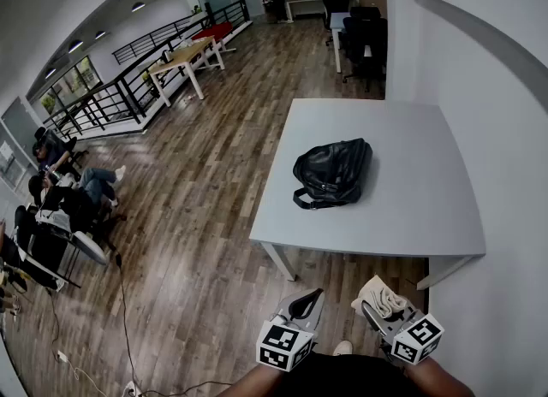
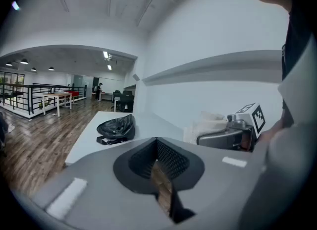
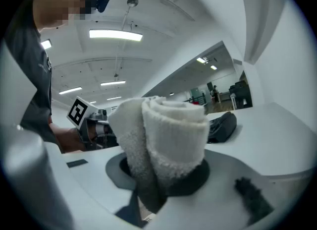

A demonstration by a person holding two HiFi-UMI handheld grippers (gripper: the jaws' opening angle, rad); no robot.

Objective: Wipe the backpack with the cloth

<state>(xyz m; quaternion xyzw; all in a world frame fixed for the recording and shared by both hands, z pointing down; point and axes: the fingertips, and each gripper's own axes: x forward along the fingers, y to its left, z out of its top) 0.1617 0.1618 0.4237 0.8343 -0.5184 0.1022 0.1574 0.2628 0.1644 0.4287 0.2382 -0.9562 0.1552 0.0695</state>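
Nearest, low in the head view, are the two hand-held grippers, side by side and close to the person's body. The left gripper (image 1: pixel 309 299) carries nothing. Its own view shows the fingers drawn together, with only a thin slit between them through which the wooden floor shows; whether the tips fully touch is hard to say. The right gripper (image 1: pixel 378 303) has its fingers clamped on a cream terry cloth (image 3: pixel 167 127), rolled or folded thick, which stands up out of the grip.

Beyond them is the near edge of the pale grey rectangular bench (image 1: pixel 402 220), set against the white wall on the right. The black, glossy, leather-look backpack (image 1: pixel 332 171) lies flat near the middle of the bench, a little to the left, with a strap or handle at its near-left end. It is well apart from both grippers, and the cloth is nowhere near it.

By my reading this is the approach step: the cloth is in hand but no wiping has begun. The next move calls for carrying the cloth forward over the bench edge and laying its broad side on the backpack's top. The empty left gripper could steady the bag, since a light bag on a smooth top may slide under a stroke.

Count: two grippers, one cloth, one backpack, one bench.
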